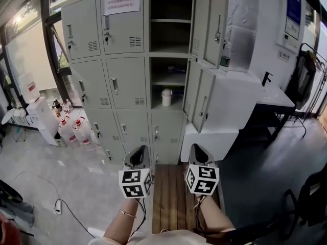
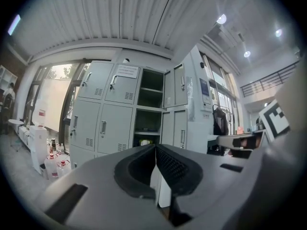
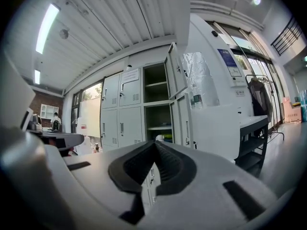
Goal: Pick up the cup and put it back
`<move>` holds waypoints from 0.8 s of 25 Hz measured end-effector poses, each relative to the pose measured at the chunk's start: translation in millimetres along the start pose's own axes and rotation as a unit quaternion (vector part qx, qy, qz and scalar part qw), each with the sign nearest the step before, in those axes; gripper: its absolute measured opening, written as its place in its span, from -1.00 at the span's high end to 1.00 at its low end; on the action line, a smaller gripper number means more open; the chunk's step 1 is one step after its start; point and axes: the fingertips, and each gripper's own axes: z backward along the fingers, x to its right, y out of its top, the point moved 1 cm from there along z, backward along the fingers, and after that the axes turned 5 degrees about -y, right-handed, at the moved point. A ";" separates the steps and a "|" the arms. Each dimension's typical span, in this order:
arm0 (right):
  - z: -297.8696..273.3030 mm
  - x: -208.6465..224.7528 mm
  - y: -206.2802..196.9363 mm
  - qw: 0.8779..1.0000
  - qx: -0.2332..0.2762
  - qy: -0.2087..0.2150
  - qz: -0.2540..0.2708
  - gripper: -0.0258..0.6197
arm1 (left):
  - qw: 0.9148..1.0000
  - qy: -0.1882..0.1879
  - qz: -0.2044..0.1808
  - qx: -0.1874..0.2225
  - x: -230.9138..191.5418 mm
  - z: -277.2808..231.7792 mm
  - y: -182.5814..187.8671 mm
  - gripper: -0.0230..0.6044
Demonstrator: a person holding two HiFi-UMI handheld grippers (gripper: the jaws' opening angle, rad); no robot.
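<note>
A white cup [image 1: 166, 97] stands upright on the shelf of an open locker compartment in the grey locker bank [image 1: 127, 75]. It shows small in the left gripper view [image 2: 145, 142] and just above the jaws in the right gripper view [image 3: 159, 138]. My left gripper [image 1: 141, 151] and right gripper [image 1: 197, 149] hang side by side low in the head view, well short of the lockers and below the cup. Both are shut with nothing between the pads. The left gripper [image 2: 155, 147] and right gripper [image 3: 154, 143] point toward the lockers.
Two locker doors [image 1: 207, 24] hang open on the right of the open compartments. A white machine [image 1: 240, 86] and a desk [image 1: 273, 98] stand to the right. Bottles [image 1: 71, 129] and a white box [image 1: 41, 119] stand on the floor at left. A wooden slat platform [image 1: 171, 198] lies under me.
</note>
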 end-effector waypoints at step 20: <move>-173.7 14.8 -27.4 0.999 -0.026 0.028 -0.017 0.95 | 0.999 0.018 -0.016 -0.024 -57.1 -156.5 -18.1 0.89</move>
